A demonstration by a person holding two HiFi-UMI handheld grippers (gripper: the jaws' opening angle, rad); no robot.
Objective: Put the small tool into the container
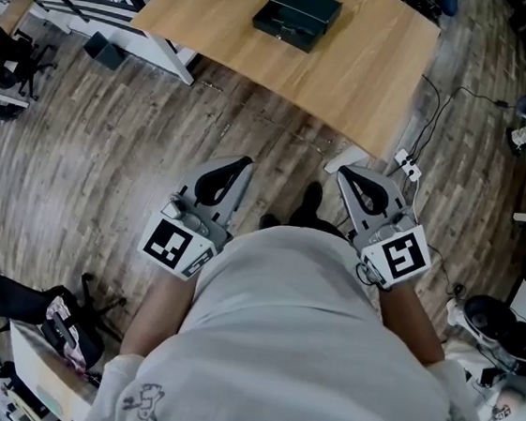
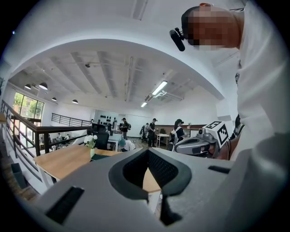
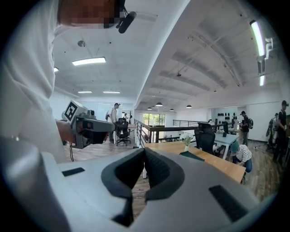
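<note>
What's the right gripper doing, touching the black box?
Apart. Head view shows floor and tabletop between the right gripper and the black box.

Dark box (image 1: 298, 13) sits on the table (image 1: 364, 70), well ahead of left gripper (image 1: 241, 164) and right gripper (image 1: 344, 173), both over wood floor (image 1: 101, 139).

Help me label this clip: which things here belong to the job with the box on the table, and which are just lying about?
For the job:
- dark box on the table
- left gripper and right gripper, both shut and empty
- no small tool shows

Lying about:
- flower vase
- power strip
- bag
</note>
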